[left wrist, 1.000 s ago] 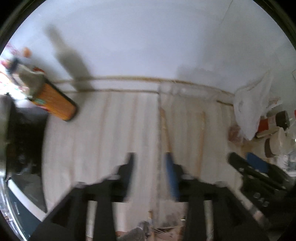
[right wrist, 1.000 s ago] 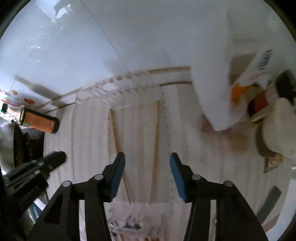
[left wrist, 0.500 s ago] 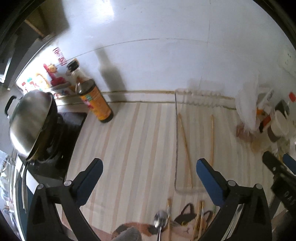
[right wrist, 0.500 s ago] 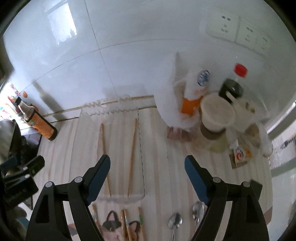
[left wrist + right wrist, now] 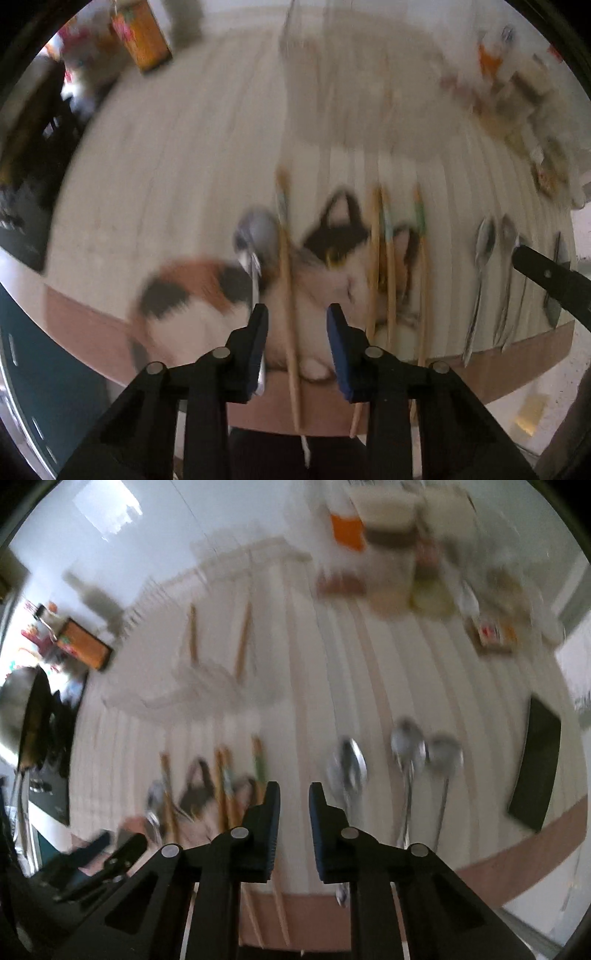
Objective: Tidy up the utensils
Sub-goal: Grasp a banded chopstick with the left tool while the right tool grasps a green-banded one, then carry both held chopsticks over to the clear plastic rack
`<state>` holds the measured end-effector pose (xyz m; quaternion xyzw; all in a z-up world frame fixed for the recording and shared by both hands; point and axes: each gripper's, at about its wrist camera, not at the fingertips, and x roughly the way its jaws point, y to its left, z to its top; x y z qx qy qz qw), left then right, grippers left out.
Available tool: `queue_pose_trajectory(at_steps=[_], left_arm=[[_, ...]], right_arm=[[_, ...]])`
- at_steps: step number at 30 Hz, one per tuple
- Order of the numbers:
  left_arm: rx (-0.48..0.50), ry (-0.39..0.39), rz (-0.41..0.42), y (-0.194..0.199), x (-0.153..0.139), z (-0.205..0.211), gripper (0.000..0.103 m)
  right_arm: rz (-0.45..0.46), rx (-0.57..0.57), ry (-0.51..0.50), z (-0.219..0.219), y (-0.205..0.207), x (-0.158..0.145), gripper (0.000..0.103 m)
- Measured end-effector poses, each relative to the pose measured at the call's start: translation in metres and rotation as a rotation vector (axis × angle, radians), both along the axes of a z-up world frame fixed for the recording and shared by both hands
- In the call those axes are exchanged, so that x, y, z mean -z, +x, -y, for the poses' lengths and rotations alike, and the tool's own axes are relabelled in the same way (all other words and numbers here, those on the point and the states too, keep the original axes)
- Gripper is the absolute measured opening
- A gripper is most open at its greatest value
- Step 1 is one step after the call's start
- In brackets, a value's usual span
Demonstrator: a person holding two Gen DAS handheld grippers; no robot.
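Here my left gripper (image 5: pixel 297 325) points down near the counter's front edge (image 5: pixel 517 373), its jaws closing with a wooden chopstick (image 5: pixel 286 280) between them; the pads do not yet press it. A steel spoon (image 5: pixel 255 240) lies just beside my left finger, and three more chopsticks (image 5: pixel 384 258) crowd the right side on a cat-print mat (image 5: pixel 207 291), so the room is tight. My right gripper (image 5: pixel 293 805) is closing too, with only bare striped cloth in the gap: chopsticks to its left, a blurred spoon (image 5: pixel 349 768) just right, two more spoons (image 5: pixel 424 753) beyond. Farther back, two chopsticks (image 5: pixel 218 638) rest in a clear ribbed tray (image 5: pixel 192 690), with open counter between.
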<state>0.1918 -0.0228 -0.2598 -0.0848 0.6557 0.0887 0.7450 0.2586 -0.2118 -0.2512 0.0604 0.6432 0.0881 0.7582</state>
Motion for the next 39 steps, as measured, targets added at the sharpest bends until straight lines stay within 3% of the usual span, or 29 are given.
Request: queue_pose_trajectory(at_steps=[6, 8, 9, 10, 11, 19, 22, 23, 25, 31, 39], left_arm=[[-0.02, 0.042, -0.063, 0.001, 0.038, 0.003, 0.028], [-0.032, 0.045, -0.043, 0.0, 0.04, 0.002, 0.029], [-0.026, 0.045, -0.039, 0.002, 0.04, 0.002, 0.023], [-0.027, 0.029, -0.033, 0.002, 0.04, 0.001, 0.006], [-0.028, 0.015, -0.031, 0.001, 0.041, -0.001, 0.005], [-0.079, 0.003, -0.03, -0.009, 0.037, -0.052, 0.004], [-0.072, 0.003, -0.032, -0.011, 0.036, -0.058, 0.004], [-0.065, -0.002, -0.032, -0.013, 0.036, -0.056, 0.004], [-0.054, -0.019, -0.031, -0.021, 0.033, -0.056, 0.004], [0.011, -0.055, -0.033, -0.028, 0.032, -0.017, 0.005], [0.068, 0.006, -0.042, -0.011, 0.033, 0.004, 0.01]], right_arm=[[-0.051, 0.005, -0.02, 0.013, -0.027, 0.022, 0.017], [-0.06, -0.002, -0.022, 0.012, -0.032, 0.025, 0.017], [-0.065, -0.005, -0.021, 0.011, -0.034, 0.026, 0.017], [-0.071, -0.01, -0.017, 0.009, -0.034, 0.027, 0.017], [-0.076, -0.018, -0.015, 0.005, -0.033, 0.028, 0.017], [-0.131, -0.095, 0.004, -0.036, -0.032, 0.052, 0.017], [-0.146, -0.13, -0.044, -0.052, -0.032, 0.067, 0.017], [-0.148, -0.139, -0.059, -0.055, -0.033, 0.071, 0.017], [-0.115, -0.159, -0.107, -0.06, -0.036, 0.069, 0.006], [-0.141, -0.106, -0.15, -0.04, -0.039, 0.067, 0.006], [-0.163, -0.13, -0.181, -0.03, -0.042, 0.072, 0.006]])
